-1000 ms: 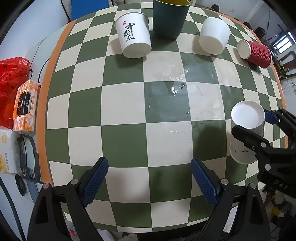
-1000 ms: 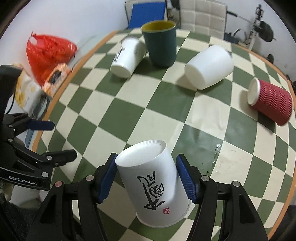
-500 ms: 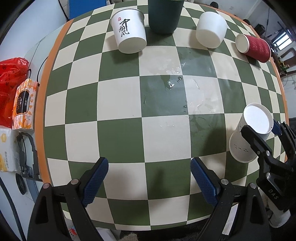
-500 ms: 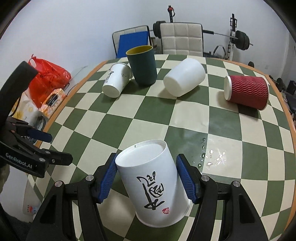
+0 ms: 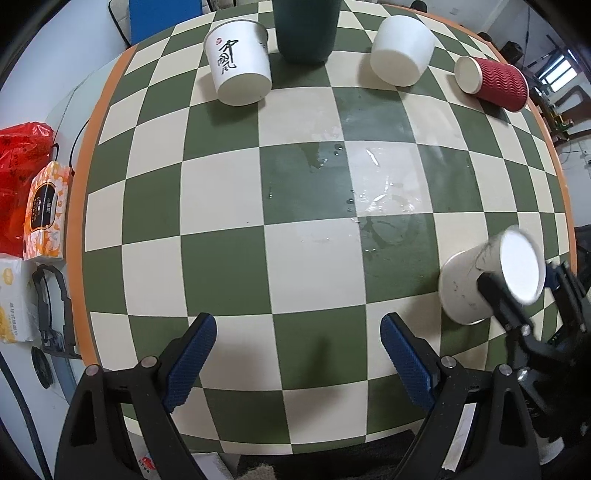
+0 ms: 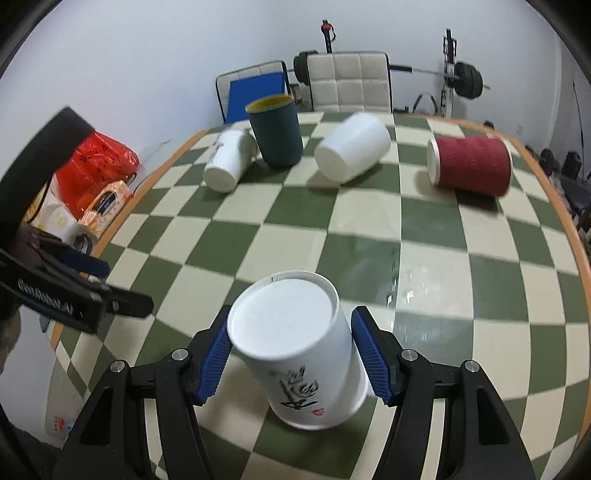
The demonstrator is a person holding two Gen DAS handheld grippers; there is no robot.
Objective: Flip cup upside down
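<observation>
A white paper cup with black calligraphy [image 6: 295, 354] sits between the blue pads of my right gripper [image 6: 291, 354], which is shut on it. The cup is tilted, its closed base toward the camera and its mouth down near the checkered table [image 6: 369, 229]. It also shows in the left wrist view [image 5: 491, 273], at the right edge, held by the right gripper [image 5: 517, 295]. My left gripper [image 5: 295, 358] is open and empty above the table's near edge.
At the far side lie a calligraphy paper cup [image 5: 238, 62], a plain white cup [image 5: 400, 48] and a red ribbed cup [image 5: 491, 81] on their sides, beside an upright dark green cup [image 5: 304, 29]. A wet patch [image 5: 369, 184] marks mid-table. Tissue packs [image 5: 44, 210] and a red bag [image 5: 18, 158] lie left.
The right gripper has tipped the held cup further over, so its base now faces the camera more. The left gripper has pulled back slightly and stays open.
</observation>
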